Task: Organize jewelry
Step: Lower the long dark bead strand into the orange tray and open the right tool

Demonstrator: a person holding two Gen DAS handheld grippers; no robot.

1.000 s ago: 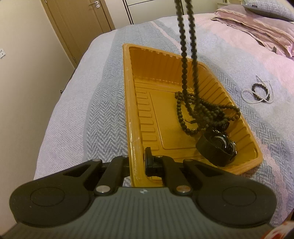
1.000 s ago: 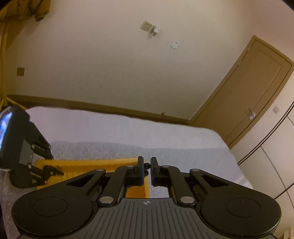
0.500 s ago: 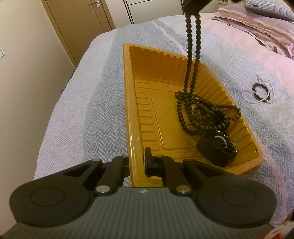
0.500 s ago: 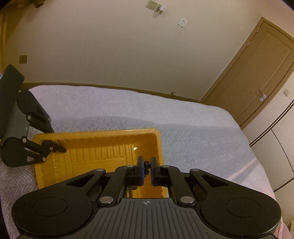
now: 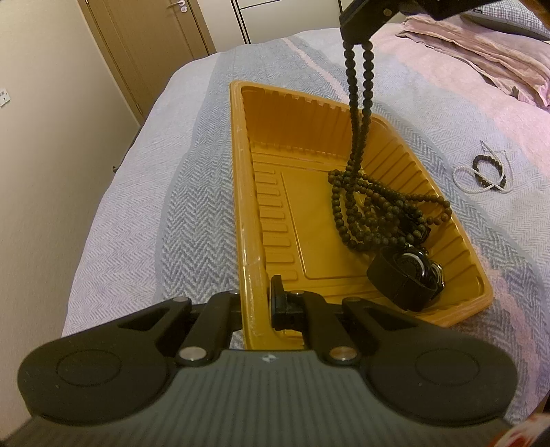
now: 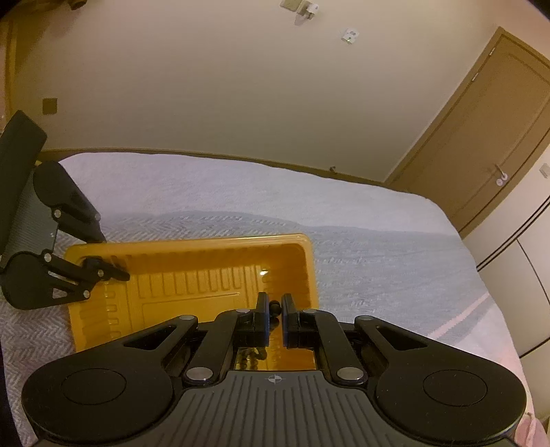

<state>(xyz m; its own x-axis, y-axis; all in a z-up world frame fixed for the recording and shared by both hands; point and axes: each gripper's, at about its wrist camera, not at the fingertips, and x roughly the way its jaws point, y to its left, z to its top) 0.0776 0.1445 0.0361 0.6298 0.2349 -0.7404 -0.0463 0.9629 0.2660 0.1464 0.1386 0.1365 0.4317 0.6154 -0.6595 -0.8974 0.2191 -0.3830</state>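
Observation:
An orange tray (image 5: 247,192) lies on the bed. My left gripper (image 5: 256,302) is shut on the tray's near left rim. A long dark bead necklace (image 5: 357,96) hangs from my right gripper (image 5: 359,29) above the tray, with most of its loops piled inside on the tray floor (image 5: 374,213). A black watch (image 5: 405,275) lies in the tray's near right corner. In the right wrist view my right gripper (image 6: 274,306) holds a few beads (image 6: 274,304) between its fingers, over the tray (image 6: 192,242).
A white bead strand and a small dark bracelet (image 5: 488,168) lie on the bedspread right of the tray. Pink pillows (image 5: 481,51) are at the far right. A wall and door (image 5: 144,44) stand left of the bed.
My right gripper has come down toward the tray, so more of the necklace rests inside it. The left gripper and tray have not moved.

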